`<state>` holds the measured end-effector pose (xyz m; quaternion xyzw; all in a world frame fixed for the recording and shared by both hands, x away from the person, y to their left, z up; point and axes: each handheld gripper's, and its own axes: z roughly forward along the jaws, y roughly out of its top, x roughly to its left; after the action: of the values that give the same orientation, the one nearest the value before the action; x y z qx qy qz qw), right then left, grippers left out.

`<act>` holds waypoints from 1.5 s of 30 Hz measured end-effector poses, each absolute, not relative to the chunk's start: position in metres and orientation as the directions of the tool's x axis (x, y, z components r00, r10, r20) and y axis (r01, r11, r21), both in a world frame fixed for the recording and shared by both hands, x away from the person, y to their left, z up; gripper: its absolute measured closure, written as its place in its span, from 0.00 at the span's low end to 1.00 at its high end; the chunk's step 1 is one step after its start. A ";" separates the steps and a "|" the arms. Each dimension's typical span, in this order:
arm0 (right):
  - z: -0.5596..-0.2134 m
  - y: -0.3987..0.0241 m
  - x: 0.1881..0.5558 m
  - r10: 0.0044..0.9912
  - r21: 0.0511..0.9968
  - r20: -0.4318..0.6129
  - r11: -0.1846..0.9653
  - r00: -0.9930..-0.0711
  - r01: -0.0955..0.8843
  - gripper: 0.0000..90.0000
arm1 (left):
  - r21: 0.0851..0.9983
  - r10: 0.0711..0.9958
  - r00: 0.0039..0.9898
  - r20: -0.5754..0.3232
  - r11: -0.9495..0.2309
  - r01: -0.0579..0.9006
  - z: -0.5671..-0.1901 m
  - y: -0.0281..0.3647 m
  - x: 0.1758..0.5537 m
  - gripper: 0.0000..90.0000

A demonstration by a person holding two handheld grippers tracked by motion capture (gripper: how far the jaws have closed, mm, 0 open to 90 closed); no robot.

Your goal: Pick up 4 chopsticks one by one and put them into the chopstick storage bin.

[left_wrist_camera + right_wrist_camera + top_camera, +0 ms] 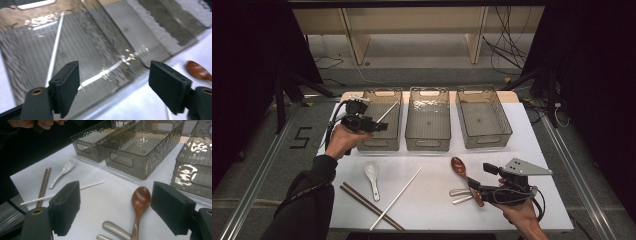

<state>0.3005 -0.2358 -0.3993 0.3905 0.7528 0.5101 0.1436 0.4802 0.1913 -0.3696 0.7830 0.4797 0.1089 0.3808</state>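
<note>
- High view: left gripper (379,126) hovers over the left bin (380,143) near the table's (432,200) far edge; right gripper (476,184) near its front edge.
- Left gripper view: jaws spread, empty; white chopstick (53,53) inside that bin.
- Right gripper view: jaws released above the brown spoon (139,205) and metal handles (116,230).

The white table (542,150) carried three smoky bins (428,120) beyond the fingers; ahead of the right fingers (66,206) lay a brown spoon (140,202), metal handles (116,230), a white chopstick (62,192), brown chopsticks (43,186) and a white spoon (62,172).
</note>
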 end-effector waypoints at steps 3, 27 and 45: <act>-0.400 -0.235 0.301 0.735 0.881 0.177 0.179 -0.655 0.439 0.27 | 0.720 0.813 0.538 -0.222 -0.235 0.653 -0.367 0.189 0.466 0.22; -0.399 -0.235 0.300 0.731 0.882 0.173 0.183 -0.661 0.433 0.27 | 0.691 0.773 0.614 -0.159 -0.358 0.629 -0.378 0.169 0.398 0.17; -0.399 -0.235 0.300 0.732 0.883 0.176 0.177 -0.658 0.434 0.27 | 0.607 0.747 0.648 -0.151 -0.447 0.657 -0.403 0.151 0.371 0.17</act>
<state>0.3005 -0.2354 -0.3988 0.3872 0.7532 0.5113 0.1459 0.3714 0.1514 -0.4028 0.8477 0.4140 0.0693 0.3242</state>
